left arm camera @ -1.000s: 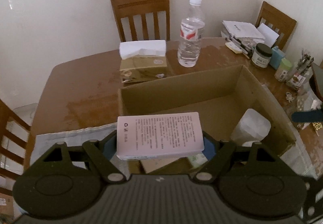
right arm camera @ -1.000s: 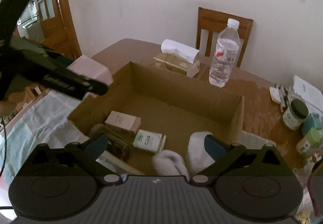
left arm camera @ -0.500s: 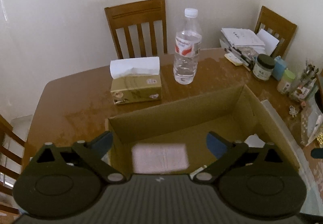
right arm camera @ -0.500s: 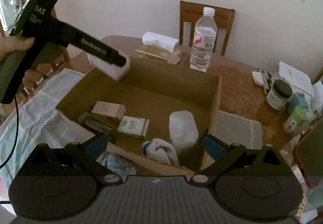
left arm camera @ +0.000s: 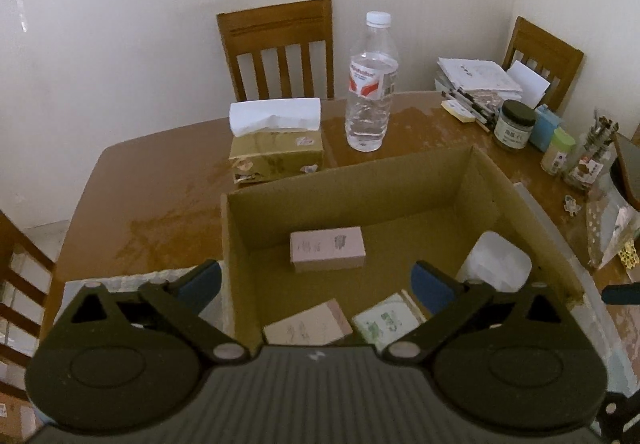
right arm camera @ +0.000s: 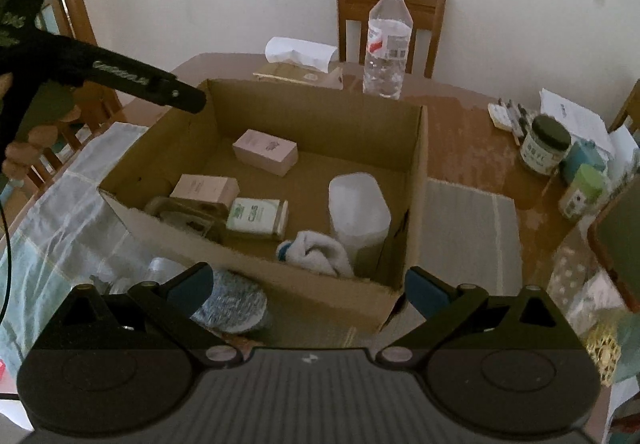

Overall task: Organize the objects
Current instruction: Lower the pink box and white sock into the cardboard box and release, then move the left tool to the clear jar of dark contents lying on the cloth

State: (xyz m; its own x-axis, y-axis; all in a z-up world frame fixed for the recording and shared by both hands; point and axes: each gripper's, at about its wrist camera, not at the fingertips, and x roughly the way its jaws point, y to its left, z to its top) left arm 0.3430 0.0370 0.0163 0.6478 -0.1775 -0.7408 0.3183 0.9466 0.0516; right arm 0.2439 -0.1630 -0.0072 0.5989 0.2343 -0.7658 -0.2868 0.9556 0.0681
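An open cardboard box point(left arm camera: 344, 171) point(right arm camera: 312, 95) sits on the wooden table. A pink carton point(left arm camera: 327, 254) point(right arm camera: 265, 151) lies flat on its floor near the far wall. My left gripper point(left arm camera: 316, 278) point(right arm camera: 184, 99) hovers over the box's near left corner, its jaws opening wide with nothing between them. Also in the box are a second pink carton point(right arm camera: 206, 187), a green-and-white packet point(right arm camera: 258, 215), a white tub point(right arm camera: 358, 211) and a rolled white sock point(right arm camera: 316, 252). My right gripper point(right arm camera: 308, 286) stands open before the box's near wall, holding nothing.
A water bottle point(left arm camera: 372, 83) and a tissue box point(left arm camera: 276, 139) stand behind the box. Jars point(left arm camera: 514, 125), papers and small bottles crowd the right side. A blue-grey knit item point(right arm camera: 230, 302) lies in front of the box on a pale cloth point(right arm camera: 60, 211). Chairs ring the table.
My left gripper let go of the pink carton, which dropped onto the box floor, and its jaws spread wide. My right gripper drew back and lower, toward the box's near side.
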